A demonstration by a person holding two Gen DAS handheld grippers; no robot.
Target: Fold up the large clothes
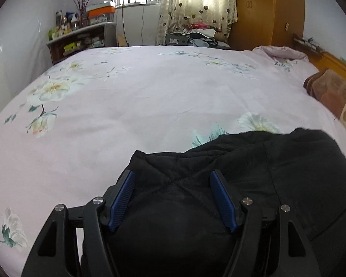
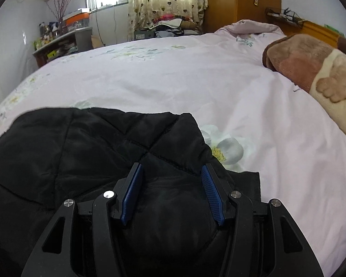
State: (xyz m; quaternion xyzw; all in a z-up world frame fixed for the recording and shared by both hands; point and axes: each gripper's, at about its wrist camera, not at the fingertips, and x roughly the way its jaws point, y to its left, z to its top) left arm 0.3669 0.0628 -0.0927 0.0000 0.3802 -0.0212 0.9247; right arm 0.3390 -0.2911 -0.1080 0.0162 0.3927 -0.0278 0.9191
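two grippers angled down over a black quilted jacket [image 1: 253,173] on the pink flowered bedspread [image 1: 138,106] — left gripper [image 1: 172,182] and right gripper [image 2: 171,175] each with fingers apart, bunched jacket between; grip unclear. no readable writing. brown blanket [image 2: 311,69] larger in right view.

ahead of us the floral bedspread [image 1: 150,97] lies bare and passable; a brown blanket [image 2: 311,64] blocks the right edge, the black jacket [image 2: 80,143] bunches nearest.
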